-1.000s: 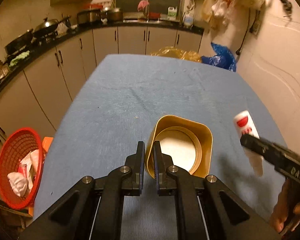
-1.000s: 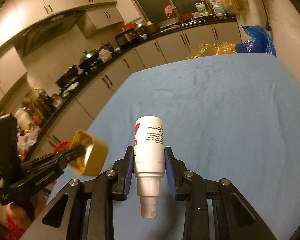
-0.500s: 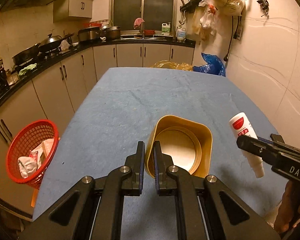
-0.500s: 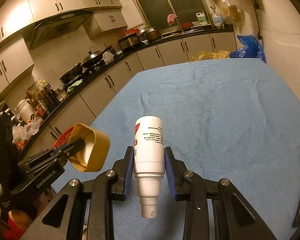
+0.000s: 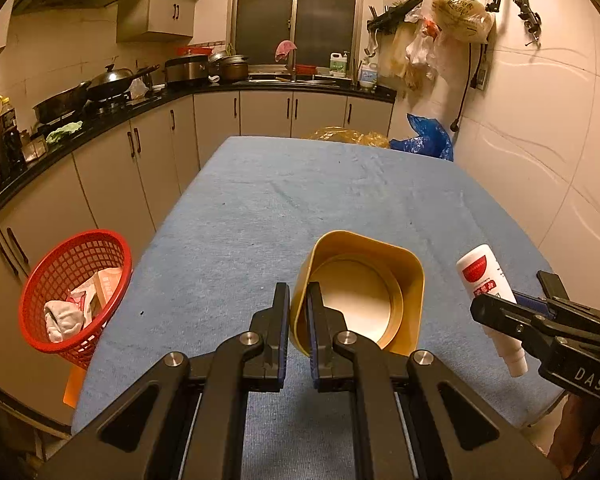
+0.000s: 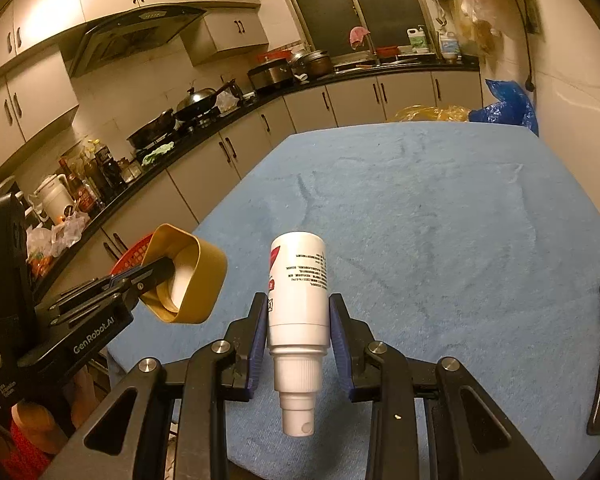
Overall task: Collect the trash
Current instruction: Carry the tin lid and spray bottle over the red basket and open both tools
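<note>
Blue-clothed table (image 5: 284, 208) is lying bare ahead, wall tight along its right edge, open aisle left. One red basket (image 5: 74, 280) is sitting just off the left edge. Left gripper (image 5: 298, 312) is pinching one gold tin (image 5: 364, 292) by its wall; right gripper (image 6: 299, 320) is clamping one white bottle (image 6: 299, 292), both above the near edge.

Glossy gold tin (image 5: 380, 280), smooth plastic bottle (image 6: 300, 280), napped tablecloth (image 5: 300, 200)
</note>
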